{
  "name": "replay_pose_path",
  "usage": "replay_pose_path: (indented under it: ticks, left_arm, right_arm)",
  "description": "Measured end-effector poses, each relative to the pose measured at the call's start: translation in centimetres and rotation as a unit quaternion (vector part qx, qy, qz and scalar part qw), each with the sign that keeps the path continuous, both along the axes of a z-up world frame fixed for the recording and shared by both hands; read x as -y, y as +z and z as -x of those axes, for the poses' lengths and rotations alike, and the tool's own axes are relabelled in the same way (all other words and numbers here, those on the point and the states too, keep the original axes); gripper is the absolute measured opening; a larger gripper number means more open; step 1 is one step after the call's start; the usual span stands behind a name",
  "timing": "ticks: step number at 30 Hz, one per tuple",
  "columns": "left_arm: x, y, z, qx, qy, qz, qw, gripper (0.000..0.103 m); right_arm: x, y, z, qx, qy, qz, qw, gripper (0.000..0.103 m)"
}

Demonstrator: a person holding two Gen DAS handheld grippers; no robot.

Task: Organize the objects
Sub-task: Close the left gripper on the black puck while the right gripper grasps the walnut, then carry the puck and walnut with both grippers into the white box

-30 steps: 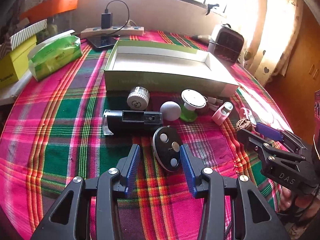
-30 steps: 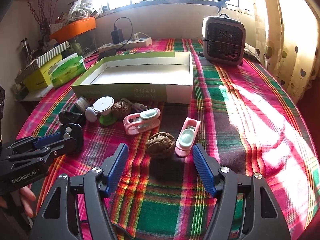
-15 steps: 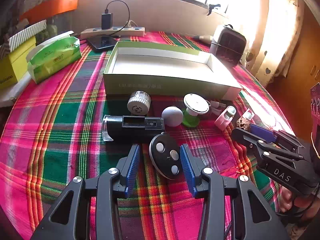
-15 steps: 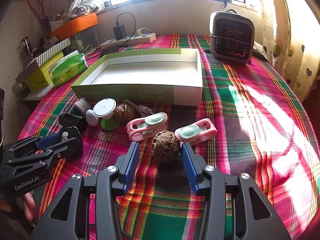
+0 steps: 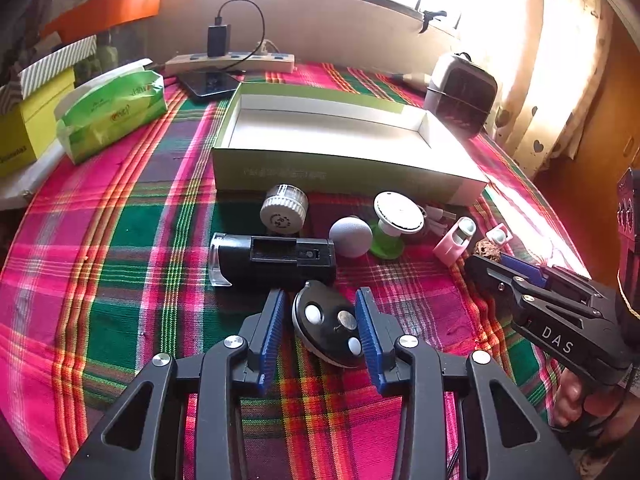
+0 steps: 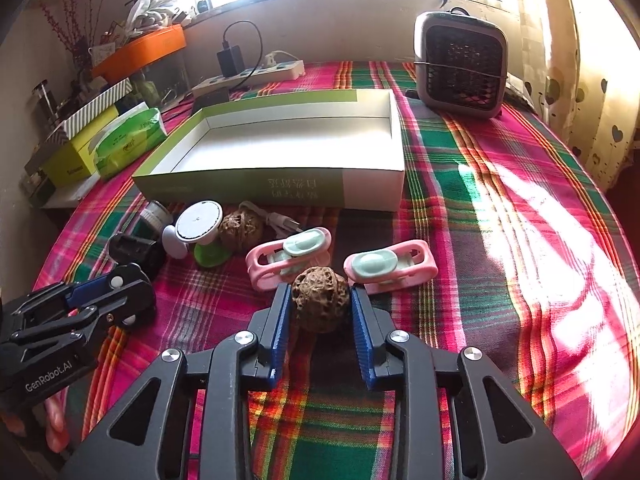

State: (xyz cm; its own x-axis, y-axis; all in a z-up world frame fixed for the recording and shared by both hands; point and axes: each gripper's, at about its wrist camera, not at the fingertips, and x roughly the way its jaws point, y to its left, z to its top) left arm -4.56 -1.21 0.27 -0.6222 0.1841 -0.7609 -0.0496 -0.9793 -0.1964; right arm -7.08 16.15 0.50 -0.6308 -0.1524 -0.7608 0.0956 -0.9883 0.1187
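left wrist view: the left gripper [image 5: 320,320] sits low over the plaid tablecloth [image 5: 120,240] with a black oval remote [image 5: 330,322] between its blue pads. its jaws have just been closing; the right pad touches the remote's edge, while a thin gap shows at the left pad, so it is not yet clamped. just behind the remote lies a black cylinder device [image 5: 274,258], and past that a white-capped jar [image 5: 284,210], a grey ball [image 5: 351,237] and a white disc on a green base [image 5: 398,218]. the open green box [image 5: 340,172] stands empty behind them. the right gripper [image 5: 516,268] shows at the right edge.

right wrist view: the right gripper [image 6: 320,312] straddles a wrinkled walnut [image 6: 320,298] on the cloth; its jaws have just been closing and the pads sit right at the nut's sides, though i cannot tell whether they press it. two pink clips [image 6: 290,254] [image 6: 390,270] lie just beyond it, one on each side. the left gripper [image 6: 104,296] is at the left.
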Motion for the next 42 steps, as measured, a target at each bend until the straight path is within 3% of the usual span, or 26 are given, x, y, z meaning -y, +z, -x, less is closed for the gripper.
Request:
replay_pose_path:
  ticks: [4,18,27,42]
  left_arm:
    - [-0.1,-0.1,-0.2,0.000,-0.002,0.000,1.0000,0.027]
    - [0.1,0.4,-1.0,-0.002,-0.007,0.008,0.9999,0.026]
    - [-0.1,2.7,-1.2,-0.031,-0.019,0.014,0.9993,0.026]
    - [1.4,5.6,4.8,-0.044,-0.019,0.003,0.9988,0.027]
  right_arm:
    - [0.0,0.0,0.0,0.000,0.002,0.000,1.000,0.031]
    - [0.6,1.0,-1.0,-0.012,0.009,0.006,1.000,0.031]
    - [0.9,2.4,-1.0,-0.026,0.015,0.007,1.000,0.031]
    - [1.8,5.1,3.0,-0.043,0.033,0.009,0.998,0.031]
